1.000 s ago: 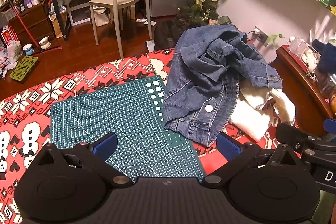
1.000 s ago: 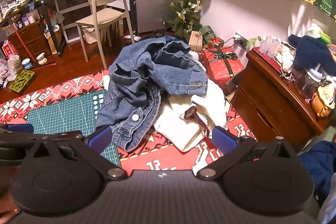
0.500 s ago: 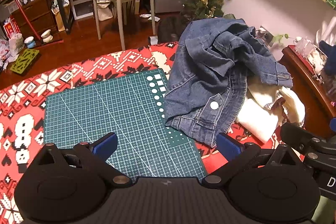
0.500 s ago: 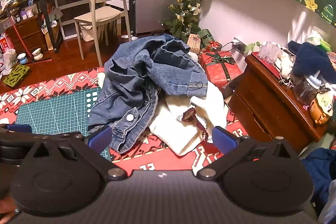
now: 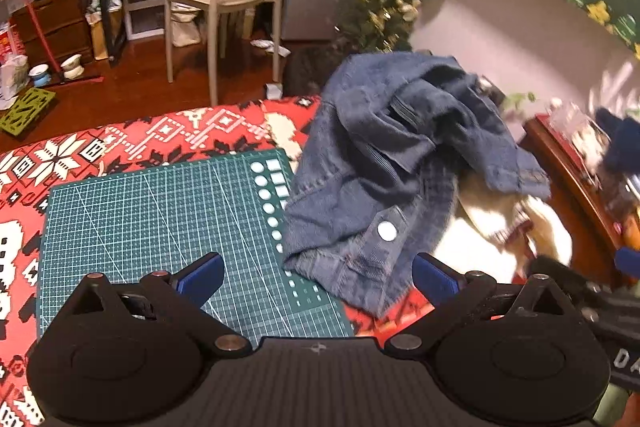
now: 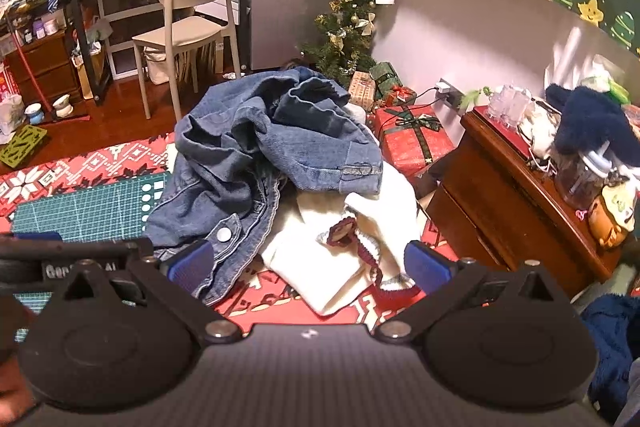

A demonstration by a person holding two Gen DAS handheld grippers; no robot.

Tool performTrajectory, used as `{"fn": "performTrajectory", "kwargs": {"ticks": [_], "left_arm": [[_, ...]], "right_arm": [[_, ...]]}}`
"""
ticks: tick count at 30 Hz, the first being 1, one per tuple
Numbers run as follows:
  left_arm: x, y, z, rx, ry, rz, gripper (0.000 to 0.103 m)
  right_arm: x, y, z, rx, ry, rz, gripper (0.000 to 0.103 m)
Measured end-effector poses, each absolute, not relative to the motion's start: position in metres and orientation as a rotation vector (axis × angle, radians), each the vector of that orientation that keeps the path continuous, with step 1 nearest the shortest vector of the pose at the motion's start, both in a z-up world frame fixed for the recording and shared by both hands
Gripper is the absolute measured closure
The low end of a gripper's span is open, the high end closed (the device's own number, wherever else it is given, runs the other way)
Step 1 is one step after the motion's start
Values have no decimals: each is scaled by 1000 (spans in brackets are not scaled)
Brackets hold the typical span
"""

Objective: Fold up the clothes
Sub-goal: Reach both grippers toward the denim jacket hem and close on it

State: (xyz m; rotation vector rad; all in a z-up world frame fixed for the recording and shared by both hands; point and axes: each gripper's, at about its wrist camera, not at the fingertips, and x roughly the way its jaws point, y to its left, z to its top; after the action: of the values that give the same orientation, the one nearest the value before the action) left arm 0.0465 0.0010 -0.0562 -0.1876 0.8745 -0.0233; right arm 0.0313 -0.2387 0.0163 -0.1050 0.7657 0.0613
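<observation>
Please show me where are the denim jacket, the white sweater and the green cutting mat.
denim jacket (image 6: 240, 163): right wrist view, on the crumpled blue body.
white sweater (image 6: 320, 267): right wrist view, on the cream fabric beside the jacket.
green cutting mat (image 5: 160, 219): left wrist view, on the bare grid surface.

My left hand-held gripper (image 5: 318, 277) is showing a matte black body with a ribbed central housing, flanked by two round black discs. Angular black link arms are running forward from silver pivot screws, each ending in blue fingers (image 5: 200, 277) with a finely ridged face. My right hand-held gripper (image 6: 306, 265) is looking the same: black ribbed housing, round discs, silver screws, triangular cut-outs in the arms, blue fingers (image 6: 426, 267). White lettering is showing on the side of the left one as seen from the right wrist, only partly readable.
</observation>
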Motion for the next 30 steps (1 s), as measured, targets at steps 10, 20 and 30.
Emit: {"fn": "performTrajectory", "kwargs": {"ticks": [10, 20, 30], "left_arm": [[67, 3, -94, -125, 827, -69, 2], [69, -5, -129, -113, 838, -111, 12], [86, -6, -142, -26, 799, -76, 37]], "right_arm": [[53, -230, -17, -223, 680, 106, 1], [65, -231, -50, -262, 621, 131, 1], [67, -232, -68, -268, 614, 147, 1]]}}
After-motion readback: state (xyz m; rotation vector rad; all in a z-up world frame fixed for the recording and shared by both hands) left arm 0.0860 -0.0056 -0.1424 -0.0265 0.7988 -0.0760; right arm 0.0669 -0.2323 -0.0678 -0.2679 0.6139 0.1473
